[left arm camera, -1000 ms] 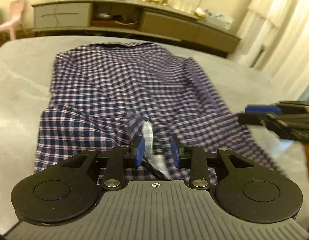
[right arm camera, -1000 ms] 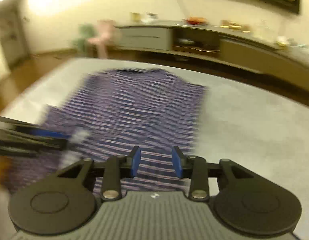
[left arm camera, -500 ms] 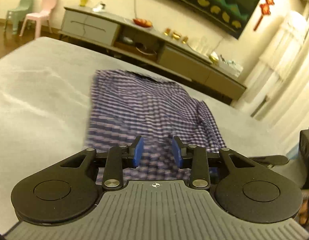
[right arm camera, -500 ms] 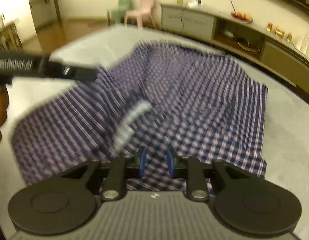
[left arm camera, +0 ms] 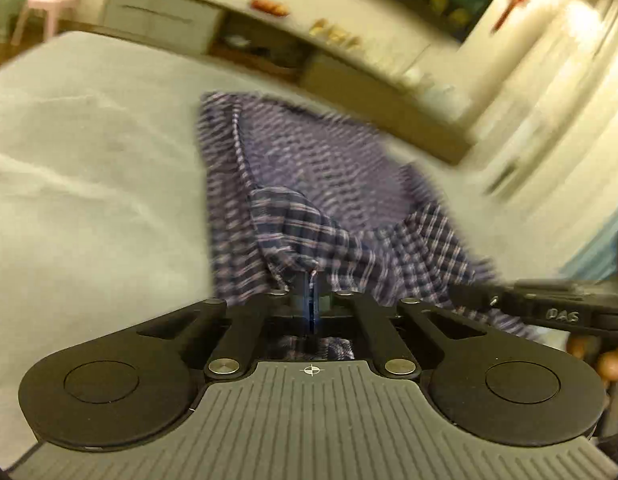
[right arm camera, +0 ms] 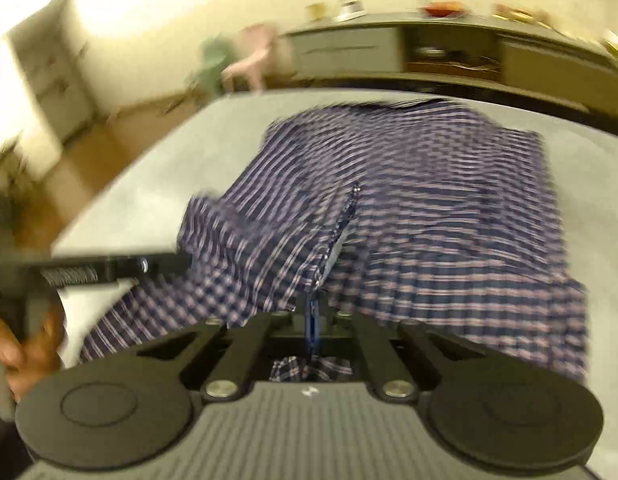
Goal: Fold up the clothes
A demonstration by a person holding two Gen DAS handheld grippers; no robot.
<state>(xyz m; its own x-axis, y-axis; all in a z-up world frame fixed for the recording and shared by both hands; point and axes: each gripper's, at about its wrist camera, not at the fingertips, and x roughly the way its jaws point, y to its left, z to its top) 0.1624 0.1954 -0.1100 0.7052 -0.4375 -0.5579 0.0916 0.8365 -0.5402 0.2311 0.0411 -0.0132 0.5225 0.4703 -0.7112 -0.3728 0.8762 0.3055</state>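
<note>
Half a second earlier both sets of jaws had stood apart; now the left gripper (left arm camera: 311, 288) and right gripper (right arm camera: 312, 312) were pinched onto the checked shirt's (right arm camera: 429, 200) near edge, apparently lifting it off the grey bed (left arm camera: 89, 160), likely starting a fold.

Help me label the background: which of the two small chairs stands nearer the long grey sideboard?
The small pink plastic chair; the pale green chair sits beyond it, farther from the long grey sideboard.
</note>
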